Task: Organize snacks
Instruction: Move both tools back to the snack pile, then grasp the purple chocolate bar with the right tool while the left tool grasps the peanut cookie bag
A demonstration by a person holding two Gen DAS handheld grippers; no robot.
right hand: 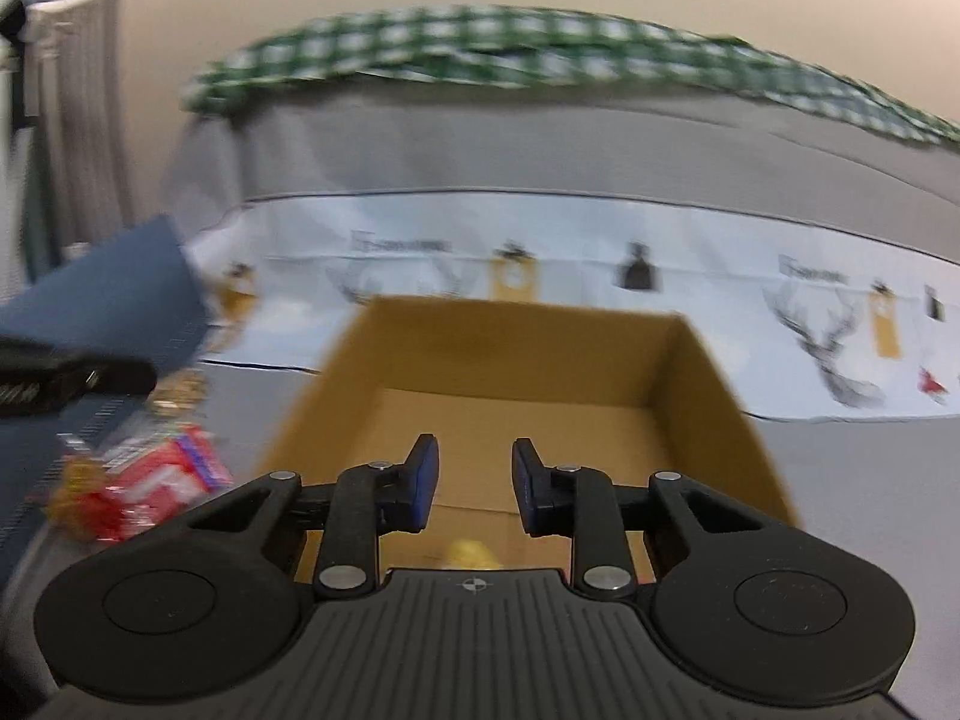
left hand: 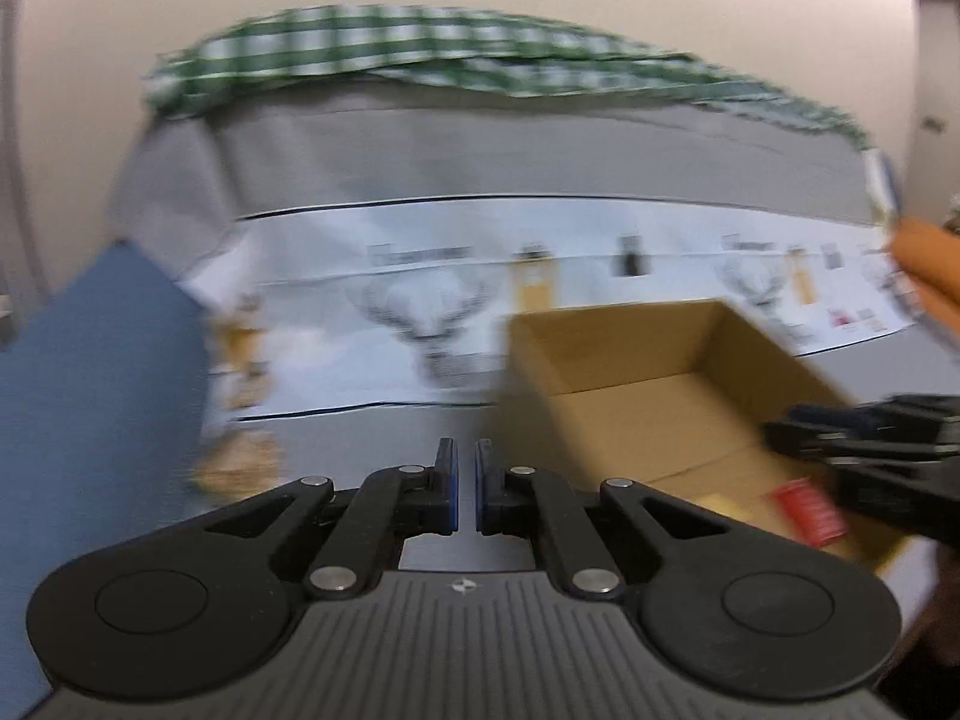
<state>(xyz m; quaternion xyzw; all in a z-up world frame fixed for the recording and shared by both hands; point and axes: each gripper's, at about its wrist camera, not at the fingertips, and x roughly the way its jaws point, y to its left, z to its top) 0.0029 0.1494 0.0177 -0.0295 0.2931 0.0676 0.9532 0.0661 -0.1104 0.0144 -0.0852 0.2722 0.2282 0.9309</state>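
An open cardboard box (left hand: 630, 384) (right hand: 528, 360) sits on the grey table. In it lie a red snack packet (left hand: 807, 510) and a yellow snack (left hand: 723, 504) (right hand: 471, 553). My left gripper (left hand: 466, 462) is shut and empty, just left of the box. My right gripper (right hand: 474, 468) is open and empty above the box's near part; it shows as a dark blur in the left wrist view (left hand: 864, 438). A pile of red and gold snack packets (right hand: 138, 480) lies left of the box. Both views are blurred.
A blue board (left hand: 90, 408) (right hand: 108, 300) lies at the left. A printed paper sheet (left hand: 540, 294) (right hand: 600, 252) lies behind the box. A green checked cloth (left hand: 420, 48) (right hand: 510, 42) runs along the far table edge. Something orange (left hand: 927, 258) is at the right.
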